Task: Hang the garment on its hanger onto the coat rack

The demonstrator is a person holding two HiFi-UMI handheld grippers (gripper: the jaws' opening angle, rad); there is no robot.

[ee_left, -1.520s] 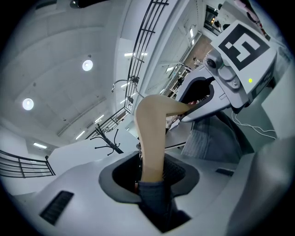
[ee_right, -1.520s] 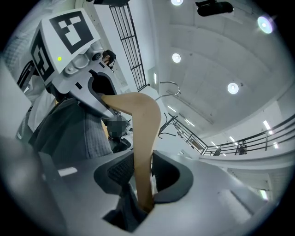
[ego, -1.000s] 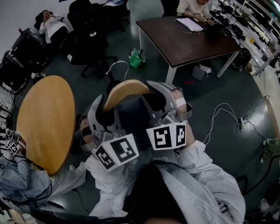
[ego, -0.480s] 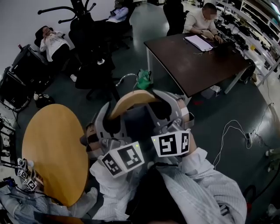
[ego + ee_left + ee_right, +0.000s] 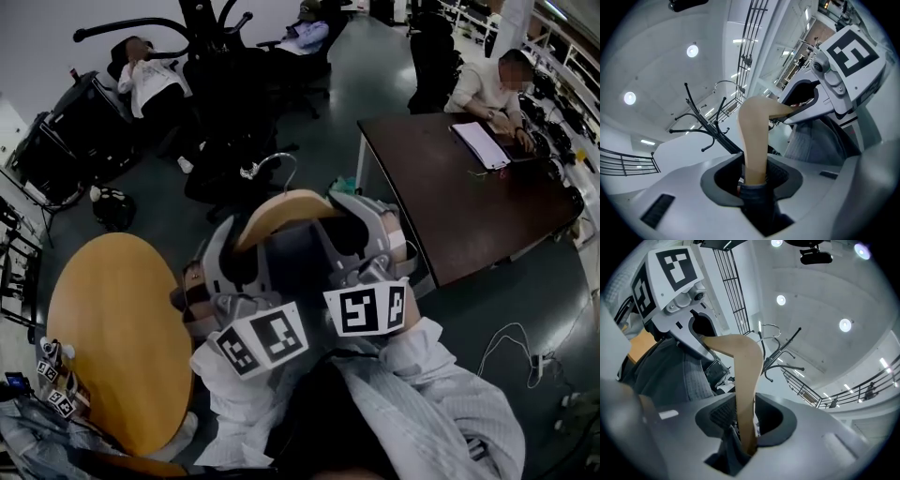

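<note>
A light wooden hanger (image 5: 281, 208) with a metal hook (image 5: 272, 163) is held up in front of me, and a dark grey garment (image 5: 289, 258) hangs from it. My left gripper (image 5: 234, 234) is shut on the hanger's left arm, my right gripper (image 5: 345, 202) on its right arm. In the left gripper view the wood and dark cloth sit pinched between the left gripper's (image 5: 754, 174) jaws. The right gripper view shows my right gripper (image 5: 746, 423) clamping the same way. The black coat rack (image 5: 202, 21) stands ahead at the top. Its curved arms show as the coat rack (image 5: 701, 123) (image 5: 782, 356) behind the hanger.
A round wooden table (image 5: 112, 328) is at my lower left. A dark brown desk (image 5: 469, 206) with a seated person (image 5: 487, 84) stands to the right. Black office chairs (image 5: 234, 103) and a reclining person (image 5: 150, 80) crowd the rack's foot. Cables (image 5: 525, 347) lie on the floor at right.
My view has swung: the desk has slid to the right and the coat rack has come further into sight at the top. Both grippers keep the same hold on the hanger.
</note>
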